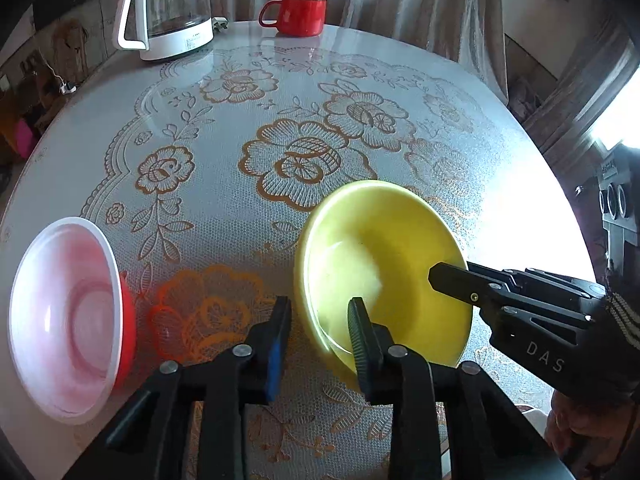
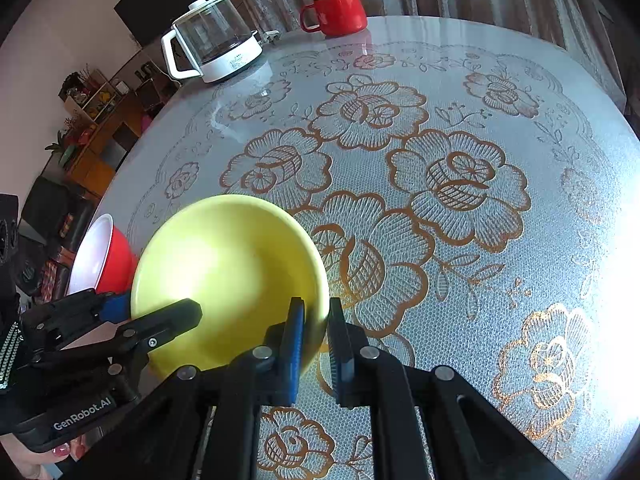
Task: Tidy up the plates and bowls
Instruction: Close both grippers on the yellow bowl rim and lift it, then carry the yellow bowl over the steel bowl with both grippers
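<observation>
A yellow bowl [image 1: 384,256] [image 2: 232,268] is over the near part of the table, and both grippers have it by the rim. My left gripper [image 1: 320,312] [image 2: 154,308] is shut on its left rim, the blue pad outside and the other finger inside. On the opposite rim my right gripper [image 2: 318,308] [image 1: 456,292] is shut too, with the wall pinched between its pads. Whether the bowl touches the table I cannot tell. A red bowl with a white inside [image 1: 68,320] [image 2: 100,256] stands left of it, apart from both grippers.
A glass kettle on a white base [image 1: 176,12] [image 2: 216,40] and a red mug [image 1: 300,14] [image 2: 338,12] stand at the far edge of the round table [image 1: 240,120] [image 2: 480,240]. Curtains hang behind. Shelves [image 2: 92,120] lie beyond the left edge.
</observation>
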